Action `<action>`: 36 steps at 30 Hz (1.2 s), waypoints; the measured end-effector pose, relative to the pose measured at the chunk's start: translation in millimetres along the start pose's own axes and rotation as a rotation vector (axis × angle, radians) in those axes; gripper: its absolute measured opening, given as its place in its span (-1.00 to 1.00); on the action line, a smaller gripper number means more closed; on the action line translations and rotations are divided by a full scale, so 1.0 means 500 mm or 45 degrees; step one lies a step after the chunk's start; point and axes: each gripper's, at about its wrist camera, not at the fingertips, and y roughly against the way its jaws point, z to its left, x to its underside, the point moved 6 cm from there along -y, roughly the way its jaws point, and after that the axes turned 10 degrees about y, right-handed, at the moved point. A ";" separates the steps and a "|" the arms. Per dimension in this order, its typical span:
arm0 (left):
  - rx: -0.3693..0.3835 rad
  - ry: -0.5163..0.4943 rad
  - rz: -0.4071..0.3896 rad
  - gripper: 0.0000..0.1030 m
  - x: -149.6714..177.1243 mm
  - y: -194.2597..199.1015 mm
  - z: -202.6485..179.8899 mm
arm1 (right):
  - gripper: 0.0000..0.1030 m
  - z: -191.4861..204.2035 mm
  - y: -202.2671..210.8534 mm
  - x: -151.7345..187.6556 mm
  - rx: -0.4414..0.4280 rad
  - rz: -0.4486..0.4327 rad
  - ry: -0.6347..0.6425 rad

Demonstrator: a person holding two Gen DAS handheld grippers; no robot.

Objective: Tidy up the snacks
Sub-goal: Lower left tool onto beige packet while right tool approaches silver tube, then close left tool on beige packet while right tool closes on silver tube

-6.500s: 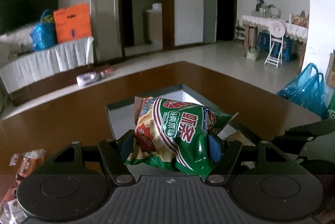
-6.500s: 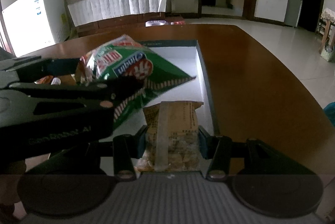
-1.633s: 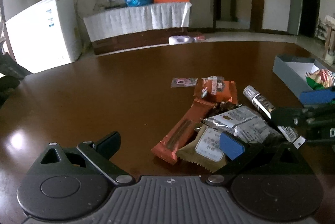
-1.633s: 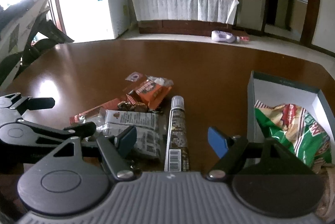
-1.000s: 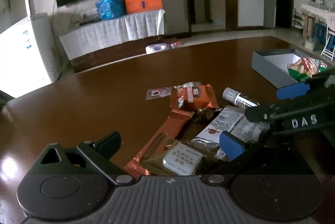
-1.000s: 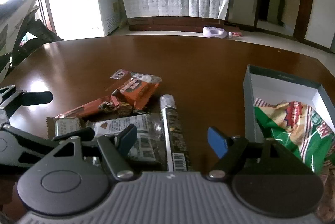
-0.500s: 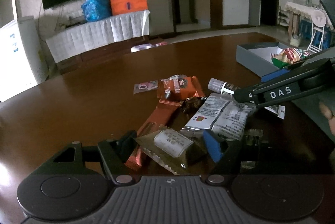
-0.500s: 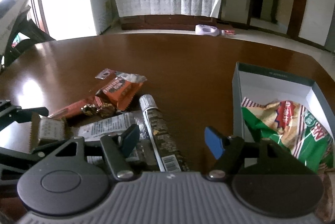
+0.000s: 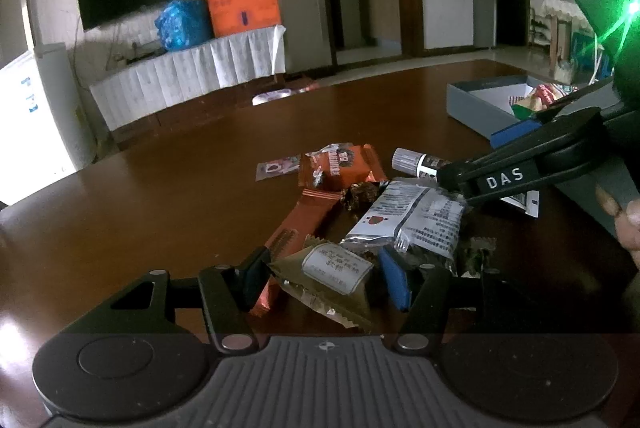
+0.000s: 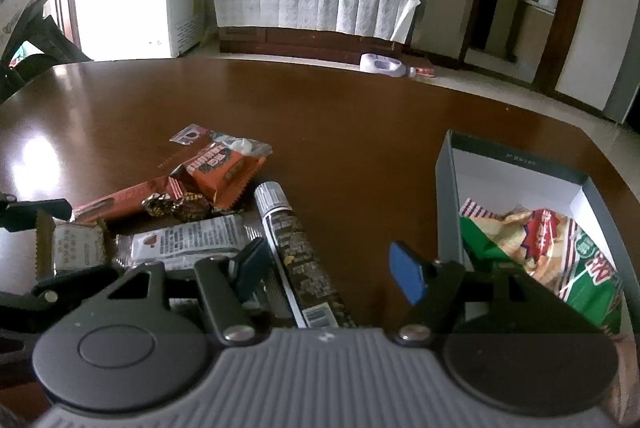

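Crinkly foil on the brown packet [image 9: 334, 274] may slip as the left gripper [image 9: 325, 278], just closing, pinches it; right gripper [image 10: 329, 270] open over the tube [image 10: 298, 256].

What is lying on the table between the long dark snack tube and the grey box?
Nothing: in the right wrist view, only bare table separates the long dark snack tube from the grey box.

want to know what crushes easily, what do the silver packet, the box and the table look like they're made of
Silver packet: thin metallised plastic film, it seems; glossy, crinkled, crimped ends.
Box: likely stiff cardboard; matte grey outer walls, white inside, sharp straight edges.
Table: looks like dark wood or wood veneer with a glossy varnish; it mirrors the window light.
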 end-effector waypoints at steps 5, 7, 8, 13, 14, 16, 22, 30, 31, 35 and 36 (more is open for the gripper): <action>0.008 -0.004 0.000 0.13 0.007 0.008 -0.007 | 0.34 0.013 -0.003 -0.002 0.035 -0.010 0.029; 0.014 0.002 0.009 0.11 0.009 0.011 -0.005 | 0.32 0.015 -0.004 -0.004 0.034 -0.008 0.032; 0.020 0.011 0.018 0.09 0.010 0.013 -0.003 | 0.27 0.018 -0.004 -0.004 0.028 -0.006 0.035; 0.033 0.063 0.064 0.04 0.010 0.024 0.016 | -0.05 0.037 -0.002 -0.001 -0.046 0.017 0.070; 0.036 0.069 0.070 0.03 0.010 0.025 0.019 | -0.07 0.037 0.000 -0.001 -0.057 0.017 0.071; 0.047 0.073 0.076 0.02 0.013 0.030 0.019 | -0.17 0.036 0.001 0.002 -0.081 0.027 0.070; 0.061 0.092 0.074 -0.01 0.017 0.034 0.016 | -0.22 0.020 -0.008 0.010 -0.090 0.050 0.006; 0.047 0.021 0.030 0.01 0.022 0.034 0.010 | -0.22 0.025 -0.021 -0.004 -0.072 0.059 -0.004; 0.047 0.010 0.028 0.01 0.020 0.033 0.010 | -0.22 0.026 -0.022 -0.005 -0.070 0.060 -0.003; 0.044 0.007 0.046 0.02 0.020 0.023 0.010 | -0.23 0.026 -0.023 -0.004 -0.073 0.055 -0.006; 0.035 0.011 0.067 0.04 0.024 0.017 0.010 | -0.25 0.026 -0.023 -0.003 -0.073 0.051 -0.005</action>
